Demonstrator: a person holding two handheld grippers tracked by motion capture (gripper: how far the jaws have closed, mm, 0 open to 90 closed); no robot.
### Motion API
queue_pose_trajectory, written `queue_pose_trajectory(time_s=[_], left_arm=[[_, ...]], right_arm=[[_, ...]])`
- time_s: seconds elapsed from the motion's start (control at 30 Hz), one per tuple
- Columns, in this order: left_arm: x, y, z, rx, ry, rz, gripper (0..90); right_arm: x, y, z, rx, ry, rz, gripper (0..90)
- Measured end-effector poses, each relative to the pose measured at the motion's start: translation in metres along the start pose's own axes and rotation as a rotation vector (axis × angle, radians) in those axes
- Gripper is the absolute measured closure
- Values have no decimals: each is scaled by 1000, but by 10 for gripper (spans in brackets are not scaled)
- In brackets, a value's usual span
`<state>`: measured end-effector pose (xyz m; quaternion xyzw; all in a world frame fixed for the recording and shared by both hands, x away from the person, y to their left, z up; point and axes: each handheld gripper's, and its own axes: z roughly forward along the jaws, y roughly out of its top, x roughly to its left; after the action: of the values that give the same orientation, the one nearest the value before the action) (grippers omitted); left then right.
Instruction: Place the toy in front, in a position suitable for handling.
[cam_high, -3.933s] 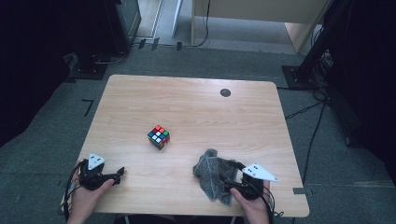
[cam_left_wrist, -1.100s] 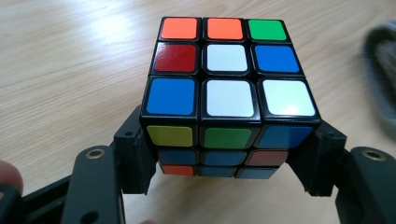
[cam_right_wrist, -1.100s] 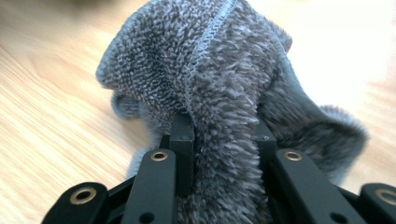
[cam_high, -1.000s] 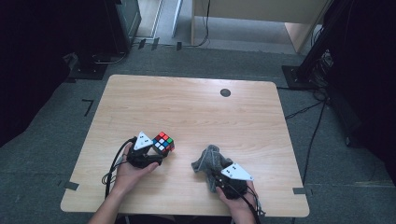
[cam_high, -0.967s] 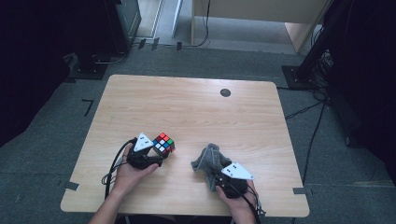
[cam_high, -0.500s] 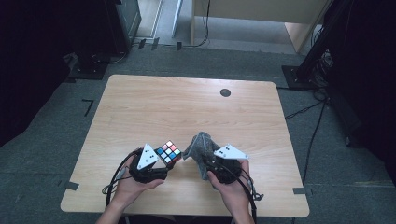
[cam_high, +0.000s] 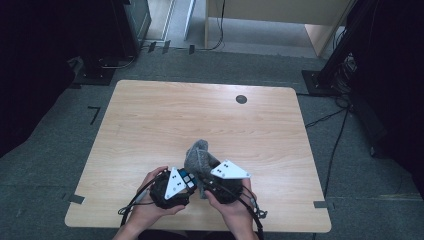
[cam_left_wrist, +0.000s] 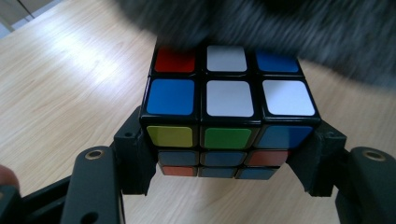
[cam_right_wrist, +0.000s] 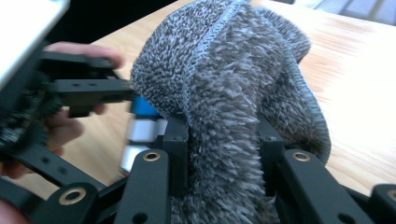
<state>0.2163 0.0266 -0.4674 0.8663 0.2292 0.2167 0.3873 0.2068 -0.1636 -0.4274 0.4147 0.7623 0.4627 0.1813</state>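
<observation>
My left gripper (cam_left_wrist: 219, 158) pinched the puzzle cube (cam_left_wrist: 229, 100) by its sides, held above the desk (cam_high: 150, 120). My right gripper (cam_right_wrist: 219, 149) gripped the grey cloth (cam_right_wrist: 233, 93), its jaws having just eased wider. I judged it best to keep the cube steady and press the cloth flat across its top face.

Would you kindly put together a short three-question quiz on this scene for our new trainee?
1. True or false: the left hand-held gripper is shut on the puzzle cube.
2. What does the right hand-held gripper hold? A) a sponge B) a grey fluffy cloth C) nothing
3. In the left gripper view, what colour is the middle sticker on the cube's top face?

Key
1. True: its jaws press on the cube's two sides.
2. B: the cloth sits between its jaws, which have just been opening a little.
3. White.
</observation>
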Motion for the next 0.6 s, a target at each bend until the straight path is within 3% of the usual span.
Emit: queue_pose_trajectory(time_s=[0.13,0.2,0.33,0.47,0.5,0.6], left_arm=[[-4,3,3,30,11,-5,339],[-4,3,4,41,16,-11,339],[-3,2,4,38,19,-14,339],[0,2,-1,18,3,-18,339],[0,2,-3,7,1,-14,339],[0,2,-2,4,-2,-9,339]], right_arm=[[13,-3,9,16,3,-26,687],[16,-4,10,21,49,6,691],[25,-4,12,33,76,-25,694],[17,-4,11,15,71,-14,695],[5,-4,8,8,30,15,694],[-7,-7,5,7,14,60,691]])
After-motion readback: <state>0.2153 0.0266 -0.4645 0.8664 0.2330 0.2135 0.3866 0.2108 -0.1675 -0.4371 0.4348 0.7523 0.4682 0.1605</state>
